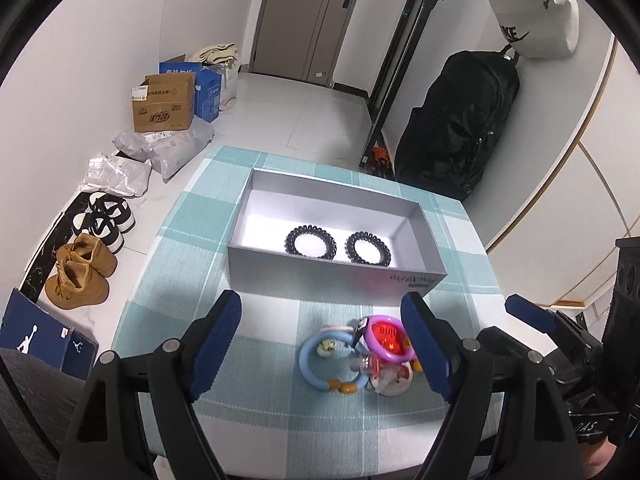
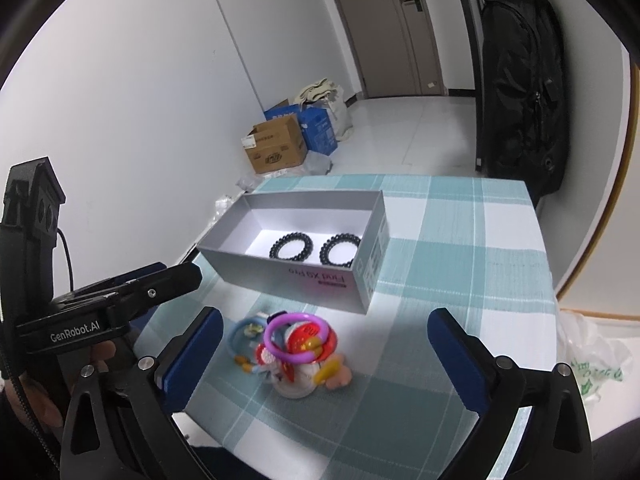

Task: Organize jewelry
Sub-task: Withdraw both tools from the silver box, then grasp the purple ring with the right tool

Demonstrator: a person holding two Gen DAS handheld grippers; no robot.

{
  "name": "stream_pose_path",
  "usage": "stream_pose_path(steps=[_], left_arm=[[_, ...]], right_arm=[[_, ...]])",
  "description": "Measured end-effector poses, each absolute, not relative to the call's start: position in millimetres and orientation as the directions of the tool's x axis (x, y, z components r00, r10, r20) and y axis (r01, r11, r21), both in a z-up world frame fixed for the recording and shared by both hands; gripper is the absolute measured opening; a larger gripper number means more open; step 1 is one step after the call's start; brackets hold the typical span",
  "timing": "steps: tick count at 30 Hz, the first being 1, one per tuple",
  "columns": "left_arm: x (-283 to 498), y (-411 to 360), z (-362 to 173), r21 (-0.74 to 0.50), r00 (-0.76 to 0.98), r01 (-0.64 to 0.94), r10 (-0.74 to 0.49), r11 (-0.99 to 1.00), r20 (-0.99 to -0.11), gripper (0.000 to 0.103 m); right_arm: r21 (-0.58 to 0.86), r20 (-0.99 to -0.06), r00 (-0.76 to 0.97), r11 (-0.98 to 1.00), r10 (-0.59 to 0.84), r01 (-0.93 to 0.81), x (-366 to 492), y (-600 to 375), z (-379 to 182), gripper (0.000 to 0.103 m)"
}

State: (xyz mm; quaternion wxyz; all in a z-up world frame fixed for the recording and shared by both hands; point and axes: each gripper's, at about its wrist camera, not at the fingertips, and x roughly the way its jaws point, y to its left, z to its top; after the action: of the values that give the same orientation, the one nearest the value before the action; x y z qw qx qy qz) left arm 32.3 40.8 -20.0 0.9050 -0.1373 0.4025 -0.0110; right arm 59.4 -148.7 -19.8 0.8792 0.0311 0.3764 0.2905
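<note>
Left gripper (image 1: 322, 344) hangs low over the near part of the surface (image 1: 256, 396), jaws wide apart, nothing between the pads. Right gripper (image 2: 326, 352) same: jaws spread, nothing held; in the left wrist view only 1 of its blue pads shows at the right edge.

Jewelry pile sits on the checked teal/white cloth, just in front of the grey box (image 1: 320, 276), not touching it as far as I can tell. Pile incl. a light blue bracelet (image 1: 310, 364) w/ orange beads lying flat on the left, a purple bracelet (image 1: 386, 340) tilted on top of the heap, overlapping red/white pieces (image 1: 390, 380) underneath. Right wrist view is blurry on the pile, so the smaller bits can't be made out. From the left wrist view the pile lies between the left gripper's pads, closer to the right-hand pad.

Box is open, no lid, long side facing the grippers. Inside on its white floor: 2 black spiral hair ties (image 1: 312, 241) (image 1: 369, 249), side by side, near but apart, toward the box's right half.

Off the surface: tan boots (image 1: 80, 272) and black/white sneakers (image 1: 105, 219) on the floor at left, cardboard box (image 1: 164, 106) by the wall, black backpack (image 1: 460, 120) hanging at right.
</note>
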Motion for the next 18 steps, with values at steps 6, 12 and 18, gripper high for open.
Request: stream_pose_path(steps=[6,12,18], left_arm=[[24,42,-26,-0.257,0.665,-0.1,-0.128,0.961,-0.736,0.079],[24,51,-36,-0.261,0.622,-0.152,-0.113,0.953,-0.775,0.079],[25,60,-47,-0.273,0.576,-0.173,-0.128,0.946,-0.807,0.079]], right_arm=[[0.261,-0.678,0.512,0.825,0.527,-0.502,53,-141,-27,0.103],[0.239,-0.714,0.485,0.827,0.505,-0.509,55,-130,-39,0.103],[0.247,-0.742,0.433,0.809,0.511,-0.533,70,-113,-56,0.102]])
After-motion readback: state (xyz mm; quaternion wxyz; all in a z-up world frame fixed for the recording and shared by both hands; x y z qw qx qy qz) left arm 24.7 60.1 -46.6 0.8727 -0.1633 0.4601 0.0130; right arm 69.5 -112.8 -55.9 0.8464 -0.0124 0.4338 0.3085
